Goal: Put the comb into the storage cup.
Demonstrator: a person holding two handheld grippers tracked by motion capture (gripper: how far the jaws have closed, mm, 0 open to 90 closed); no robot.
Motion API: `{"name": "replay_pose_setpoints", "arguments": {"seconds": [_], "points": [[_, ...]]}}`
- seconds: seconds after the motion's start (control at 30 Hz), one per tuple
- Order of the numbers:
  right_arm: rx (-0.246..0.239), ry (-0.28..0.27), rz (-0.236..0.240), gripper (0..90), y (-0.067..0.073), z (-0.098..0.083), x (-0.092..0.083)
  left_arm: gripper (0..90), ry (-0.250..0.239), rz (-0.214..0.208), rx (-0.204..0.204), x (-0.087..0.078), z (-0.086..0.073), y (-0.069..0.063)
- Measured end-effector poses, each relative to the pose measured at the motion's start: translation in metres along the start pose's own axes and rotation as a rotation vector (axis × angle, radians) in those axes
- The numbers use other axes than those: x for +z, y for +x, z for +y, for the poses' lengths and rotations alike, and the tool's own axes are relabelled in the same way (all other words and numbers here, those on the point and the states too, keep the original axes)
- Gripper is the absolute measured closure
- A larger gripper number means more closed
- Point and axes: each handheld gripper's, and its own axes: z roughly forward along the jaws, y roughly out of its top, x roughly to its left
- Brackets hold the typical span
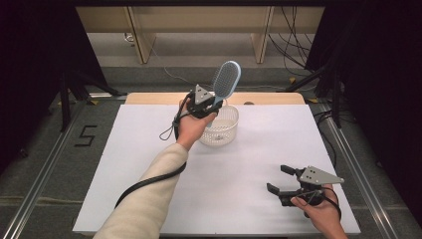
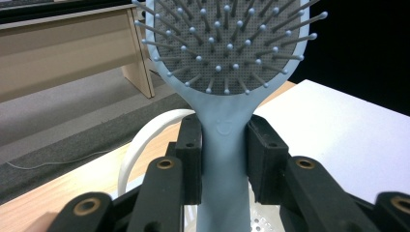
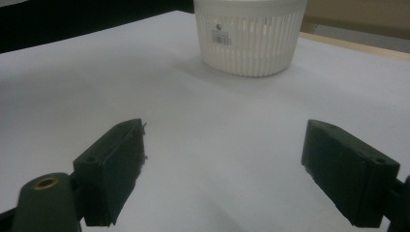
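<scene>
Right tongs [image 1: 277, 180] rest spread and empty on the desk [image 1: 149, 149]; my left tongs [image 1: 215, 105] pinch the hairbrush [image 1: 226, 80] handle above the basket [image 1: 226, 133], so lowering it in remains.

One hairbrush [image 1: 227, 79], upper centre. One basket [image 1: 224, 130] just below it. Two grippers: one [image 1: 213, 105] at centre, one [image 1: 279, 180] lower right.

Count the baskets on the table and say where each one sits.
1: the white basket stands at the table's far middle, beneath the hairbrush that the left gripper holds.
</scene>
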Motion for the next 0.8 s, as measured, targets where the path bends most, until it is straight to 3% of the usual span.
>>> {"name": "replay_pose_setpoints", "arguments": {"seconds": [0.8], "points": [[-0.001,0.000,0.001,16.1,0.0000,0.0001,0.0000,69.4,0.004,-0.006,0.004,0.0023,-0.0027,0.0005]]}}
